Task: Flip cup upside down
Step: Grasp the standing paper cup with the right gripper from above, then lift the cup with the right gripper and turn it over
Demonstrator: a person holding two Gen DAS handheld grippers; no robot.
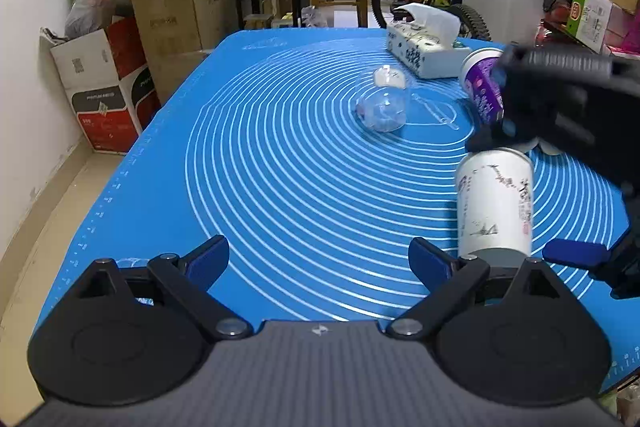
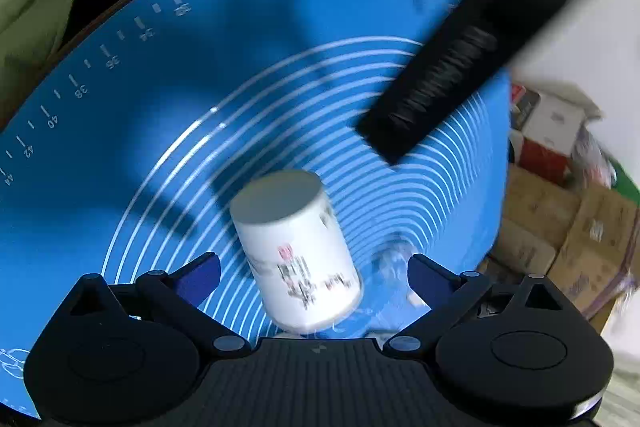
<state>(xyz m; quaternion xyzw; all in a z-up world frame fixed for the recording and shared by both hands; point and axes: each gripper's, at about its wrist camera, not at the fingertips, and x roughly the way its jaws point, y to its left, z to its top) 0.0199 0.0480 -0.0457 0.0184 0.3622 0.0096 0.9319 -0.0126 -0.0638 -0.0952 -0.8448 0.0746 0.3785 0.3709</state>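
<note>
Both grippers are sitting with their blue-padded fingers spread apart, and neither is touching the white cup (image 2: 298, 253). We are holding the right gripper (image 2: 314, 277) just above the cup, looking down on it; the cup is standing between the two fingers with bare mat showing on either side, its flat closed end facing up toward the camera and its printed wall slightly blurred. We are keeping the left gripper (image 1: 320, 261) low over the near edge of the blue mat (image 1: 280, 155), with nothing between its fingers.

From the left wrist view, the cup (image 1: 496, 203) is standing on the mat just beyond the left gripper's right-hand finger. A purple-and-white cup (image 1: 482, 87) is lying tilted farther back from the white cup, partly hidden by the dark body of the right gripper. A clear plastic cup (image 1: 382, 103) is lying on its side well to the left of the purple one, near the mat's middle. A tissue box (image 1: 424, 51) is resting at the far edge behind them.
</note>
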